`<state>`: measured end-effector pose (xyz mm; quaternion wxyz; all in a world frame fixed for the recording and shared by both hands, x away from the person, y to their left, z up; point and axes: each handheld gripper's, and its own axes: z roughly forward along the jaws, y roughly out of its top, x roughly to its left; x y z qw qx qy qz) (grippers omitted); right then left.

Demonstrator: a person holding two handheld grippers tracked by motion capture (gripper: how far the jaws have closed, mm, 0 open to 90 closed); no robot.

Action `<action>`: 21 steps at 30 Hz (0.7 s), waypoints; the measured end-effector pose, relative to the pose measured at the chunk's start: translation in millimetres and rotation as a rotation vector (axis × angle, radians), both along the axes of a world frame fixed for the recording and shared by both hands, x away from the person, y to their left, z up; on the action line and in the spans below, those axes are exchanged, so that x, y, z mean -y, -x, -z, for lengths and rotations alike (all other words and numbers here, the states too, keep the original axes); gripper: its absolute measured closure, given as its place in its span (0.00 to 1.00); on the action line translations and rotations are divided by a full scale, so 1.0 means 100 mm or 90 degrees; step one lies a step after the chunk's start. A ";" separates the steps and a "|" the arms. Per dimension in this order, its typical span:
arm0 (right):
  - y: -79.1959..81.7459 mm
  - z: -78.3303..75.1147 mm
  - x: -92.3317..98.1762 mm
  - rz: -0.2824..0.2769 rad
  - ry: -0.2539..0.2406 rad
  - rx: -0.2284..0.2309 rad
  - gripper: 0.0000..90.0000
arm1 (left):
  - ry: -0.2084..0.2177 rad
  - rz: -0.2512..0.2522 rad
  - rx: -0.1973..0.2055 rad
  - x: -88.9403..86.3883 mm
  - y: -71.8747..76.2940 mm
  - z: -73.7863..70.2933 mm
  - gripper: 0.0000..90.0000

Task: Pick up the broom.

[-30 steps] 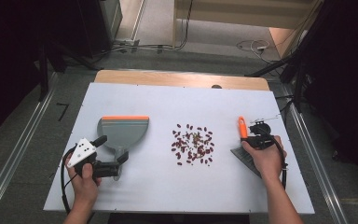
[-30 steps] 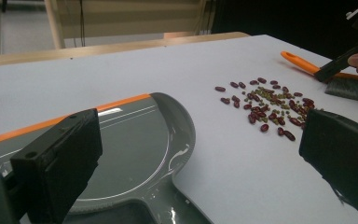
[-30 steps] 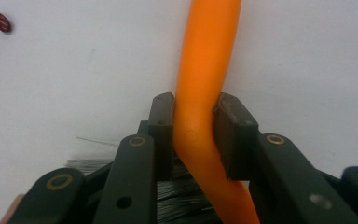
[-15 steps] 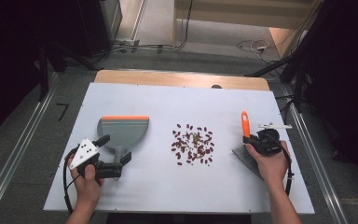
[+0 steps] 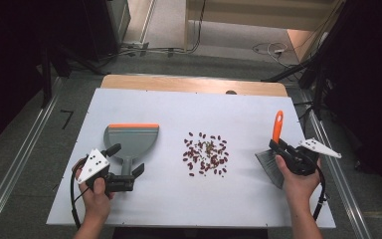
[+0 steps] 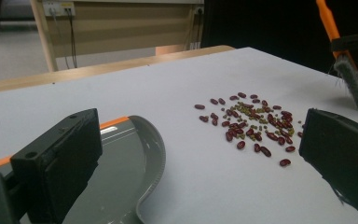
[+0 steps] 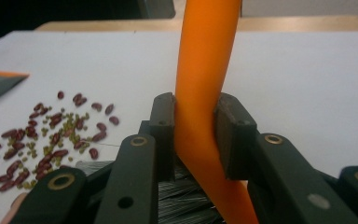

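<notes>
The right gripper (image 5: 284, 149), clamped on the orange-handled brush (image 5: 273, 149), has lifted it and carried it rightward, away from the scattered beans (image 5: 206, 153). The brush handle now stands more upright.

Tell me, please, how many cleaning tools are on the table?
2: a dustpan on the left, its handle between the left hand-held gripper's jaws, and a brush on the right, clamped in the right hand-held gripper.

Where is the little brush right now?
In the high view the brush is at the table's right side, clamped in the right hand-held gripper, right of the beans.
</notes>
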<state>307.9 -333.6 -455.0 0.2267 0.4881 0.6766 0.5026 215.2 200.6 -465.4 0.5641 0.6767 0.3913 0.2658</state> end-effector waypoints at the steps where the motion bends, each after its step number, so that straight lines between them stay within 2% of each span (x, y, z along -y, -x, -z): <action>1: 0.01 -0.01 0.01 0.000 -0.005 0.008 0.77 | -0.001 0.001 0.000 0.01 0.00 0.00 0.00; 2: 0.01 -0.01 0.01 0.000 -0.005 0.008 0.77 | -0.002 0.003 0.000 0.01 -0.01 0.00 0.00; 6: 0.04 -0.08 -0.01 -0.006 -0.022 0.041 0.77 | -0.005 0.007 0.001 0.02 -0.01 -0.01 0.00; 9: 0.05 -0.11 -0.03 -0.012 -0.042 0.049 0.77 | 0.001 0.004 -0.001 0.03 -0.01 -0.01 0.00; 21: 0.14 -0.23 -0.20 -0.035 -0.053 0.074 0.77 | 0.002 0.025 0.011 0.20 -0.01 -0.11 0.00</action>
